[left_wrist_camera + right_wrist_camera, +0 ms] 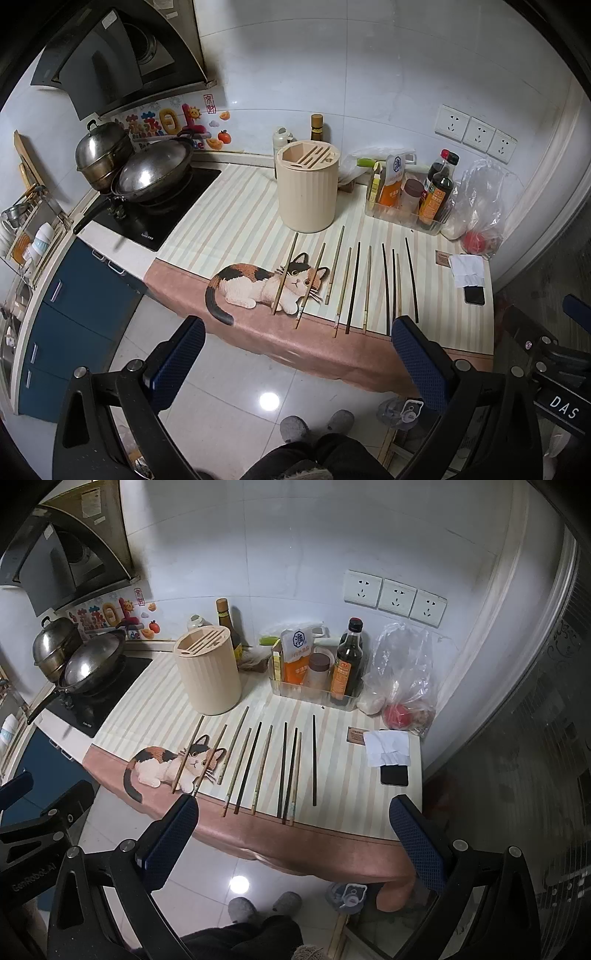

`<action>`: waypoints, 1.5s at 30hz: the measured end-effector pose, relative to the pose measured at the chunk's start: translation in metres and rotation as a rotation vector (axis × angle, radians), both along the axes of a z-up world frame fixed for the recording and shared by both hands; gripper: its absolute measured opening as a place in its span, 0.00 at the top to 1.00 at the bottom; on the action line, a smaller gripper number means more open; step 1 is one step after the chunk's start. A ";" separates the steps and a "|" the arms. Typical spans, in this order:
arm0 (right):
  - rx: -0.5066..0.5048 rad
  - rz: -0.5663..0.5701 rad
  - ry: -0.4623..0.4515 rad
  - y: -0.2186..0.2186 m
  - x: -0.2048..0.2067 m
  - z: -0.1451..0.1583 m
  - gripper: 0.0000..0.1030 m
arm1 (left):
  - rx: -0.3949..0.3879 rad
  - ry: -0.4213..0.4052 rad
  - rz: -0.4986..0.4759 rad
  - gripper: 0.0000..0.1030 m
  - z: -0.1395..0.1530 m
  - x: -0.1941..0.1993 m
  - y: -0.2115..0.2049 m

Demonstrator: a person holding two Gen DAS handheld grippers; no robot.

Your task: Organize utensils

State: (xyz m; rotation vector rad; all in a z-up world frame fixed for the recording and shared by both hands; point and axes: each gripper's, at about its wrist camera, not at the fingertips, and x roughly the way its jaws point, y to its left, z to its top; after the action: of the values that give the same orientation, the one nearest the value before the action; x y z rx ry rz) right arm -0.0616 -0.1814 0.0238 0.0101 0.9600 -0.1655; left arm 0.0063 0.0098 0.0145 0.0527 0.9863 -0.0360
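Note:
Several chopsticks [354,284] [255,768], pale wood and dark, lie side by side across the striped cat-print cloth [236,229] [351,782], tips toward the front edge. Behind them stands a beige round utensil holder [307,186] [208,672] with slots in its top. My left gripper [299,328] hangs open in front of and above the counter's front edge, nothing between its blue pads. My right gripper [295,808] is likewise open and empty, held off the counter's front edge. The right gripper's body shows at the left wrist view's right edge.
A clear tray of sauce bottles and packets [410,199] [317,675] and a plastic bag [476,206] [402,679] stand at the back right. A phone under paper [471,280] [393,764] lies right. A stove with wok and pot [147,177] [85,664] is left. A person's slippers [314,424] are on the floor.

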 end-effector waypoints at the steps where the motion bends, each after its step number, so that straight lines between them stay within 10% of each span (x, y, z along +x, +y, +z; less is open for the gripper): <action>1: 0.002 0.001 -0.001 -0.001 0.000 0.000 0.00 | -0.001 -0.001 -0.001 0.00 0.001 0.001 0.001; 45: 0.008 0.005 -0.010 -0.004 -0.003 0.010 0.00 | -0.008 -0.014 0.009 0.00 0.015 -0.017 -0.015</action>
State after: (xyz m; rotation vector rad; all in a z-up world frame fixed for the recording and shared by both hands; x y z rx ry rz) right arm -0.0650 -0.1857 0.0342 0.0161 0.9503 -0.1570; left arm -0.0111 -0.0056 0.0293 0.0414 0.9724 -0.0310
